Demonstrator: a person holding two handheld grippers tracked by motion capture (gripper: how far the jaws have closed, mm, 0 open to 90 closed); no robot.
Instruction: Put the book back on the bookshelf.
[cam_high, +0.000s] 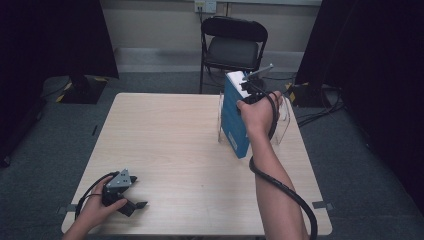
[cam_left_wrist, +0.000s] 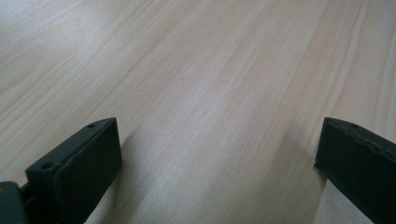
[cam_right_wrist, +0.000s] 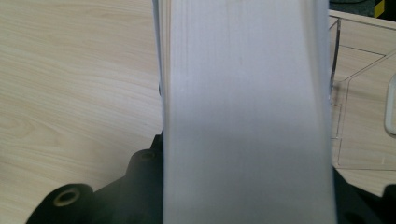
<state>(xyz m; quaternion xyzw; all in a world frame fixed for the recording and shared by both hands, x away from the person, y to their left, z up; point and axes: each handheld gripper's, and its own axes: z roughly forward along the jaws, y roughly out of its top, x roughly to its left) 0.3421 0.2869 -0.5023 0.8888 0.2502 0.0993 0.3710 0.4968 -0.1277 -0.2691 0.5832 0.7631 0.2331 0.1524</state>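
Note:
A thick blue book (cam_high: 234, 119) hangs tilted over the right side of the table, white page edges up. My right gripper (cam_high: 251, 89) is shut on its top end, held by a hand. In the right gripper view the page block (cam_right_wrist: 247, 107) stands between the black jaws of my right gripper (cam_right_wrist: 247, 200), hiding their pads. The book's lower end is at a clear acrylic stand (cam_high: 282, 124); whether they touch I cannot tell. My left gripper (cam_high: 137, 192) rests at the table's front left, open, with bare wood between the jaws of the left gripper (cam_left_wrist: 219, 158).
The light wooden table (cam_high: 170, 140) has bare room across its middle and left. The clear stand (cam_right_wrist: 362, 116) is at the right, near the table's edge. A black folding chair (cam_high: 233, 47) stands behind the table. Cables lie on the floor at the right.

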